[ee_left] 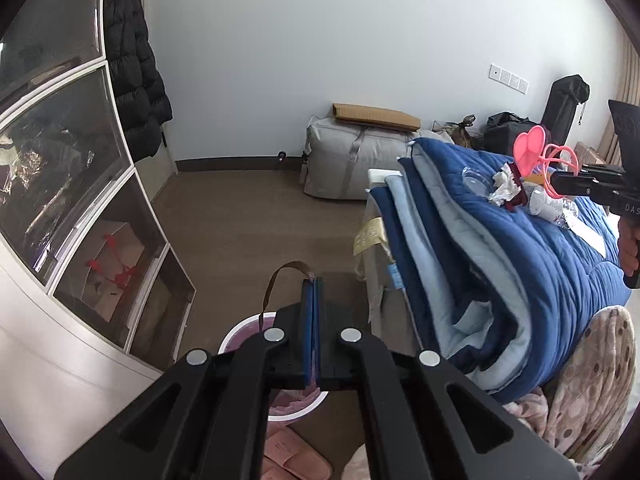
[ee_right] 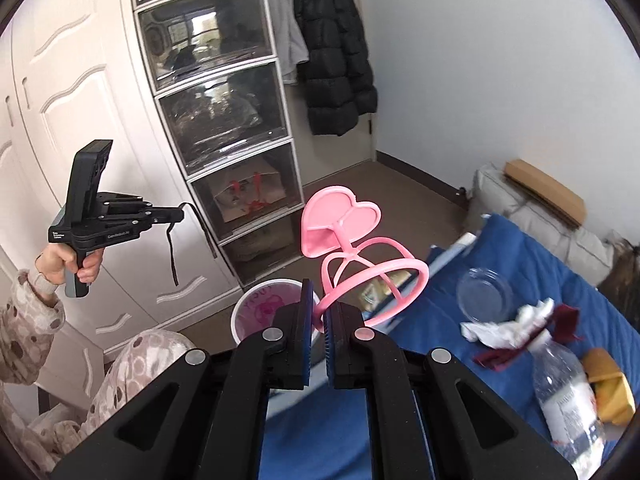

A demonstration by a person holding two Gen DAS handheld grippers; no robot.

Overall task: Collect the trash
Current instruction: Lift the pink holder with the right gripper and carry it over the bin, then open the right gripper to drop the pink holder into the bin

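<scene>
My right gripper [ee_right: 318, 312] is shut on a pink plastic heart-shaped holder [ee_right: 352, 248] and holds it in the air over the bed's edge; it also shows in the left wrist view [ee_left: 532, 148]. My left gripper [ee_left: 314, 284] is shut on a thin brown strap [ee_left: 280, 280] that dangles above a white bin with a pink liner [ee_left: 248, 328]. The bin also shows below the right gripper [ee_right: 260, 308]. On the blue quilt [ee_right: 520, 248] lie crumpled tissue [ee_right: 508, 324], a clear lid [ee_right: 484, 292], a plastic bottle [ee_right: 568, 392], a dark red scrap [ee_right: 564, 316] and a yellow wrapper [ee_right: 612, 388].
A drawer tower [ee_right: 224, 120] and white wardrobe [ee_right: 80, 120] stand on the left. A black coat [ee_right: 336, 48] hangs by the door. A grey storage bag with a cardboard box [ee_left: 372, 116] sits against the wall. Pink slippers [ee_left: 292, 452] lie on the floor by the bin.
</scene>
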